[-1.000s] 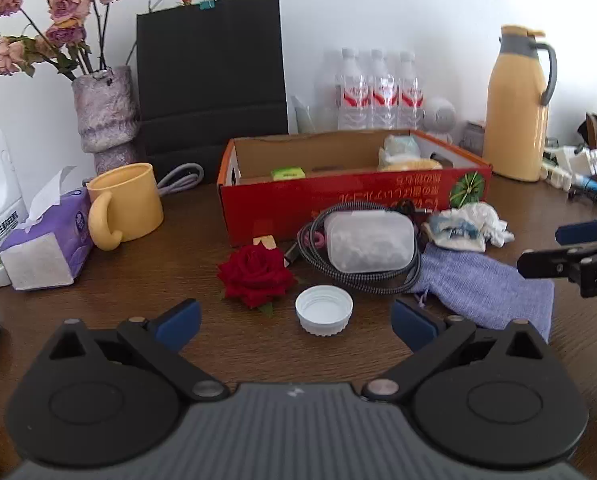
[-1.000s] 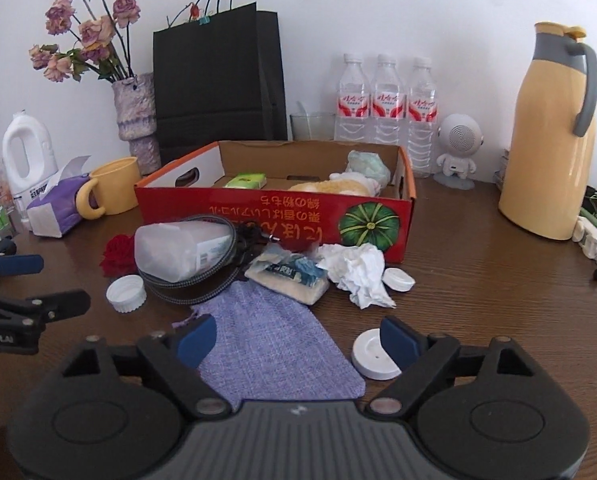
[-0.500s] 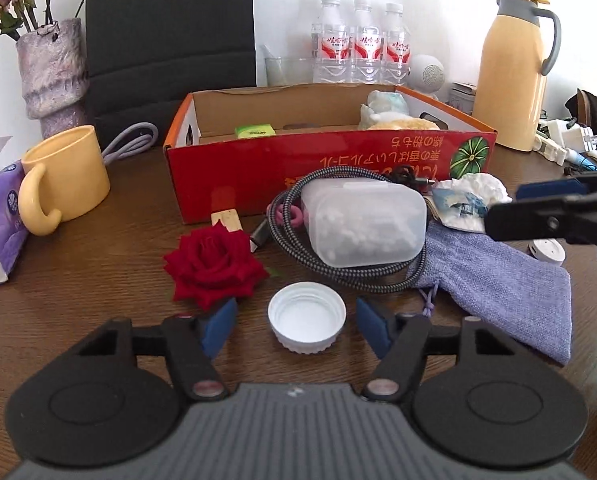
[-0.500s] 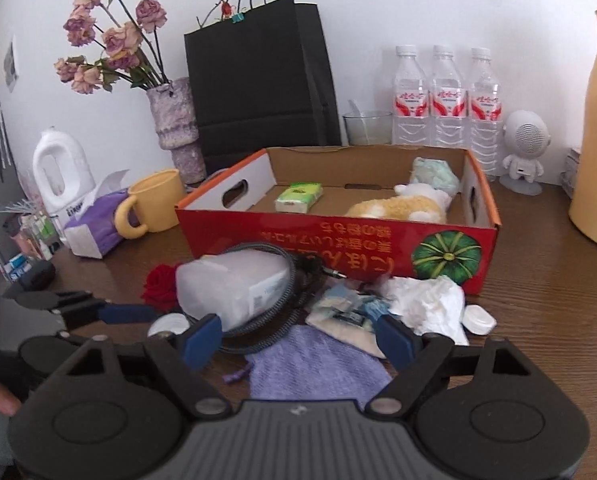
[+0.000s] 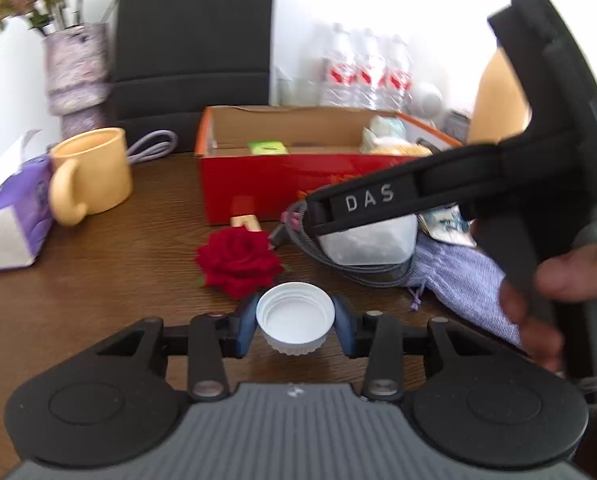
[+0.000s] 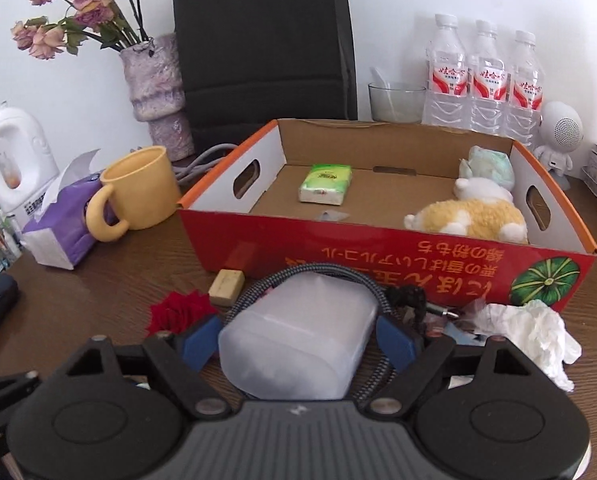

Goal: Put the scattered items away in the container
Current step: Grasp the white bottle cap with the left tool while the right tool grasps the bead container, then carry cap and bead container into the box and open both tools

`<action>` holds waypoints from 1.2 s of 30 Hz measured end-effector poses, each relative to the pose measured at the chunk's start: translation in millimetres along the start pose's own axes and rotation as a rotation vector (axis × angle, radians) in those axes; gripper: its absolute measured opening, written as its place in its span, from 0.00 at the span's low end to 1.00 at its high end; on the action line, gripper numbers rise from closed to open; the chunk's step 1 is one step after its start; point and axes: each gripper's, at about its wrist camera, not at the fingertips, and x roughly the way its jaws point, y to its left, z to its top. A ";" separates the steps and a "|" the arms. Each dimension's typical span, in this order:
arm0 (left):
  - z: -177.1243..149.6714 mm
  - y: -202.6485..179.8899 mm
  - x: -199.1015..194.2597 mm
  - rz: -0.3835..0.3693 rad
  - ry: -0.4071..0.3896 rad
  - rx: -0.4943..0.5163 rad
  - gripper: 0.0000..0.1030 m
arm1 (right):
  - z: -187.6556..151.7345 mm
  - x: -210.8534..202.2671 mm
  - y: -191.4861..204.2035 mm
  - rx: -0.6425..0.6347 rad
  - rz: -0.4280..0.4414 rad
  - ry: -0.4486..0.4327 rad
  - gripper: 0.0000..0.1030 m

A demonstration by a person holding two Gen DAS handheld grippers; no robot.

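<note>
Left claw point(image 5: 295, 322) closing on a round ribbed white plastic cap point(image 5: 295, 316), blue pads touching both its sides, bottom centre of frame over the wood-grain desk point(image 5: 98, 280). Right claw point(image 6: 298, 340) wide open, straddling a frosted rounded-rectangle plastic case point(image 6: 298, 340), lower centre, pads apart from it. Red cardboard box point(image 6: 378, 256) mid frame behind.

Between my tongs and the red box point(image 6: 386, 248) the table is crowded: the clear plastic case point(image 6: 298, 348) ringed by a braided cable point(image 6: 382, 376) fills the lower centre of the right view, with crumpled tissue point(image 6: 534, 332) at lower right and the red rose point(image 5: 238, 260) just left. In the left view my right gripper point(image 5: 418, 188) crosses the right half of the frame. The box floor is bare in its middle, between the green tissue pack point(image 6: 325, 183) and the plush toy point(image 6: 470, 216). Bare wood point(image 5: 98, 280) lies at lower left, before the yellow mug point(image 5: 90, 176).
</note>
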 end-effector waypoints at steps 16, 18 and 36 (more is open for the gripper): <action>0.8 -8.9 -53.6 0.004 -0.092 0.004 0.40 | -33.3 -105.7 -14.6 -0.061 -0.051 -0.132 0.63; -3.9 -16.3 -63.9 -0.003 -0.100 0.005 0.40 | -50.6 -133.3 -22.7 -0.054 -0.072 -0.157 0.63; -77.7 -76.4 -74.0 -0.034 0.027 0.100 0.40 | -171.0 -174.4 -56.5 0.010 -0.150 -0.058 0.63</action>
